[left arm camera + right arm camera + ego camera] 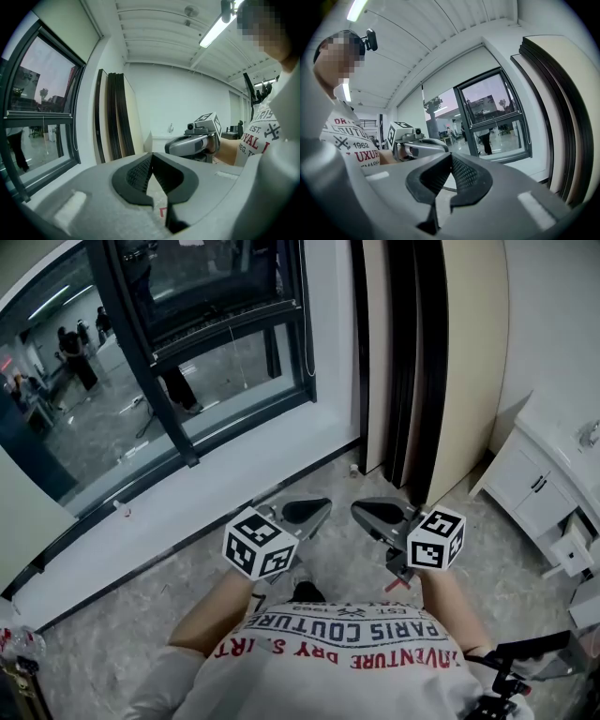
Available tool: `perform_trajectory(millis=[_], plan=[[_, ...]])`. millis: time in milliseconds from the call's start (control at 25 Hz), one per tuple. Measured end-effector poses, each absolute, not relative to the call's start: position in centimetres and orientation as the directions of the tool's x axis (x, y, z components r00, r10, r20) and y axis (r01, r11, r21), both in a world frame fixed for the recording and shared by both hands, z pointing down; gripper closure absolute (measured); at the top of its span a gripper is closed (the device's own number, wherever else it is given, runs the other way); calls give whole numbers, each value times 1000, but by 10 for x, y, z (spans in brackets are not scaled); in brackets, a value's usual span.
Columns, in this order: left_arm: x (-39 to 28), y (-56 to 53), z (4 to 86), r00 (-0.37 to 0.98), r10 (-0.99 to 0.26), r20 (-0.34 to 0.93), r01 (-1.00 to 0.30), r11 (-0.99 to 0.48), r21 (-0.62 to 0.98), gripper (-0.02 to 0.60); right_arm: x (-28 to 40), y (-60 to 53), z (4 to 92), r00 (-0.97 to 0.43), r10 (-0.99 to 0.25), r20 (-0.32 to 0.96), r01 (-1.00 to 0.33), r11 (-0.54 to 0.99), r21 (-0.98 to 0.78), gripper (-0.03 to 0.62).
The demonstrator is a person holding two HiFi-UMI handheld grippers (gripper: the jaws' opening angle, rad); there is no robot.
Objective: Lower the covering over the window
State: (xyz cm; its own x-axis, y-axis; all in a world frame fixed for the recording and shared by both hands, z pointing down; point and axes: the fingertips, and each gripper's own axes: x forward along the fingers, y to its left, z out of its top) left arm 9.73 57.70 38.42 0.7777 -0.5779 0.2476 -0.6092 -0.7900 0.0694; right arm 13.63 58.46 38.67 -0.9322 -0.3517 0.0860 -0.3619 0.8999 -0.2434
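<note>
the blind [450, 75] is a pale sheet that hangs over only the top part of the window [494, 117], its lower edge stopping above the dark-framed panes, so most of the glass is uncovered. in the left gripper view the same blind [63, 26] shows as a light band above the window [40, 117]. below the window runs a white sill [234, 470], and just to the window's right a stack of tall dark-edged panels [412, 362] stands upright against the wall. further right of the window, past the panels, is a white cabinet [534, 488]. on the room side of the window, over the speckled floor [141, 615], the person holds both tools well apart from the glass and the blind. the left hand-held gripper [314, 510] has its jaws closed together with nothing between them, its tip turned toward the right one. the right hand-held gripper [367, 513] is likewise closed tight and empty, its tip facing the left one's, the two tips near each other but apart.
</note>
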Motion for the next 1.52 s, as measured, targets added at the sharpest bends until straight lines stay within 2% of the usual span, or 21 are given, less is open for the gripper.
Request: perform_trajectory(millis=[440,1160,1520], plan=[[92,493,422,789,-547,280,-599,-787,151,577,127,503,423,-930,-349,110,-366,870,-330,594],[19,155,450,761,-566,318,-638,-741,208,577,58,169,453,-934,-331,134,-356,840,-408,594],[-4,66,442,757,-585,289,-647,-733,209,577,36,86,444,-935,-324,144,-355,853,-383,594]])
